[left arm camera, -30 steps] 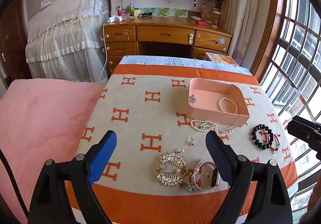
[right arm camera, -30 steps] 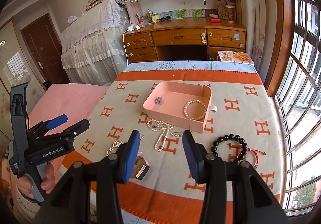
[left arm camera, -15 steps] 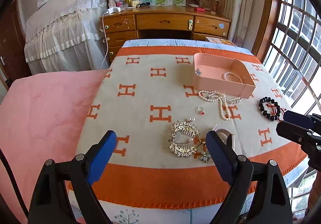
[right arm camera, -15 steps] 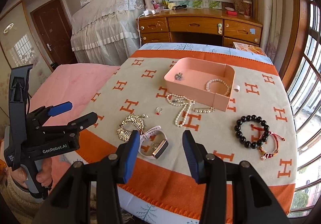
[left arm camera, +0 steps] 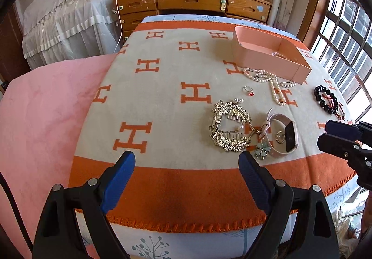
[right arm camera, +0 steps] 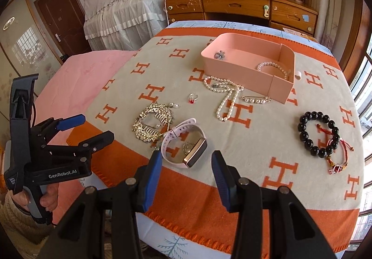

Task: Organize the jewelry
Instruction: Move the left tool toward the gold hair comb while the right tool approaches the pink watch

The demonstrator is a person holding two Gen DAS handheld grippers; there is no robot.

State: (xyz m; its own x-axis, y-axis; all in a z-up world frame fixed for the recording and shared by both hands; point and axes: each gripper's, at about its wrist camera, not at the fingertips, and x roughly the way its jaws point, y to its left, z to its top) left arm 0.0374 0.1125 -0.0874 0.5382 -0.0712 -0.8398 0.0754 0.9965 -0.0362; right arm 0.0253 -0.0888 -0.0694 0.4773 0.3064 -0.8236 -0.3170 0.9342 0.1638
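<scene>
Item: pale pink smartwatch with looped strap (right arm camera: 186, 145), light, springy, slippery-faced, at my right gripper's (right arm camera: 184, 170) twelve o'clock; I'd pinch the strap; both it and left gripper (left arm camera: 186, 174) released, empty.

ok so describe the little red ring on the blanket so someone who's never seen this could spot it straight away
Start at the pink tray on the orange and beige blanket. In front of its near left corner lies a loose pearl necklace; the ring sits just left of that strand, on bare beige cloth beyond the gold hair comb. It is a small thin silver band with one red stone, the only red-stoned piece there.
</scene>
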